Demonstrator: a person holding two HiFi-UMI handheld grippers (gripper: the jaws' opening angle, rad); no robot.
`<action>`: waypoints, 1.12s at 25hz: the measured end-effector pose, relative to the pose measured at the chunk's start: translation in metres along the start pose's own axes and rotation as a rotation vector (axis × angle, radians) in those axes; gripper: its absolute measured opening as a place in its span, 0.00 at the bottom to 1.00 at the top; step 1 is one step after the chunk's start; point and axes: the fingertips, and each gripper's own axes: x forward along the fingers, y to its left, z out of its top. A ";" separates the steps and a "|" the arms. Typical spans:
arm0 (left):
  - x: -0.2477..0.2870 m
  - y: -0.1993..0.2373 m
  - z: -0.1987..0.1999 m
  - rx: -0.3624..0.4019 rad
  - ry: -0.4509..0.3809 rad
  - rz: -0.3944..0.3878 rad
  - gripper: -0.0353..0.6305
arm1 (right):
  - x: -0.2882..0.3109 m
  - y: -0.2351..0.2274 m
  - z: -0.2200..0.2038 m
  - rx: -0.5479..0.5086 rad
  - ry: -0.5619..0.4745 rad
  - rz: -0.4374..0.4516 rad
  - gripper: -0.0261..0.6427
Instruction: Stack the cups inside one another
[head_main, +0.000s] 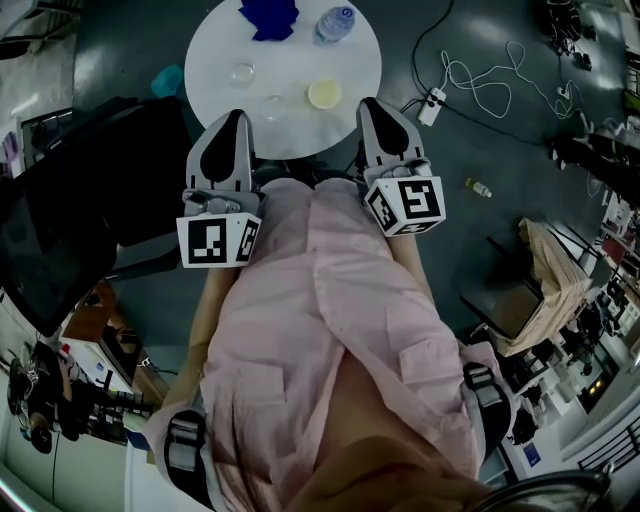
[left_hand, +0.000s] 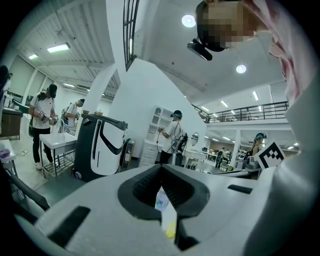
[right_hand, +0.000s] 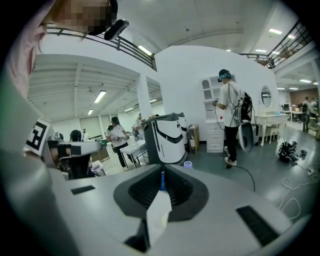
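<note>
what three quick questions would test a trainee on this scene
1. True or false: the left gripper holds a cup.
2. Which stands on the round table? A) water bottle B) kettle C) laptop
3. Fill in: the yellowish cup sits nearest the ___ gripper.

Key: 1 false, its jaws are together on nothing; 2 A; 3 right gripper.
</note>
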 end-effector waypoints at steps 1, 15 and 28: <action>0.001 -0.001 -0.001 0.000 0.002 0.003 0.08 | 0.000 -0.002 0.000 0.001 -0.001 0.003 0.09; 0.018 -0.008 -0.004 0.023 0.023 0.008 0.08 | 0.027 -0.025 -0.016 0.030 0.073 0.016 0.10; 0.019 -0.007 -0.004 -0.008 0.032 0.009 0.08 | 0.088 -0.046 -0.082 0.085 0.293 0.032 0.17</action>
